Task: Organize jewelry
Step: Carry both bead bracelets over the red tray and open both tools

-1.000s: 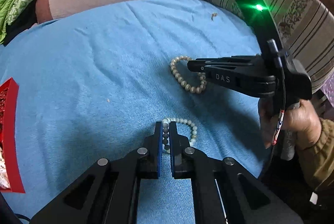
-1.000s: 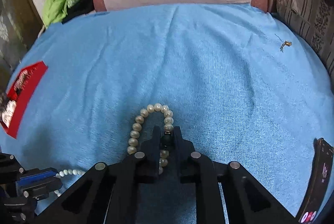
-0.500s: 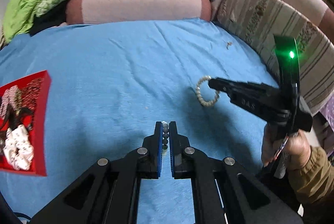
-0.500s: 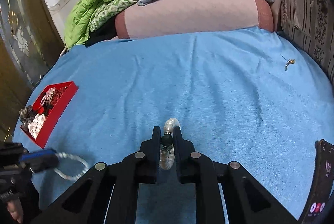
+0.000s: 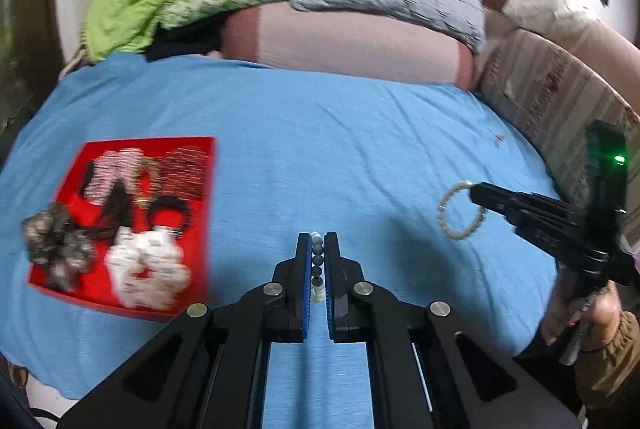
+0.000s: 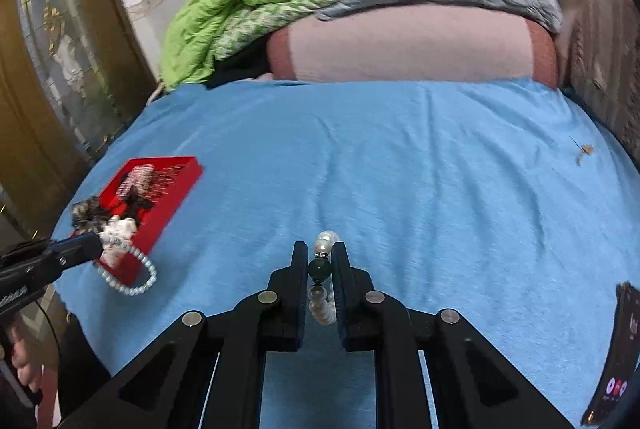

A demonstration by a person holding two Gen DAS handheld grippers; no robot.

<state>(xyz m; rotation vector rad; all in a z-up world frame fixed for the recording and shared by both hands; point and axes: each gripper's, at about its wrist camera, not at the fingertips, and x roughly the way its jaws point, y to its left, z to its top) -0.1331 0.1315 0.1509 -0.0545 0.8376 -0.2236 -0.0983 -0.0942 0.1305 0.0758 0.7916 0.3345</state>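
Two pearly bead bracelets (image 5: 460, 207) (image 6: 322, 277), one per tongs (image 5: 318, 249) (image 6: 320, 261), above blue sheet (image 5: 320, 149).

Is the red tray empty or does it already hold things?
Not empty. The red tray already holds several pieces, among them a white scrunchie and dark hair ties.

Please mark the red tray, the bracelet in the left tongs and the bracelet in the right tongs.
red tray (image 5: 202, 189): left wrist view, bare right wall.
pale bead bracelet (image 6: 138, 287): right wrist view, hanging loop's lower beads.
pearl bracelet (image 5: 460, 234): left wrist view, loop's bottom beads.
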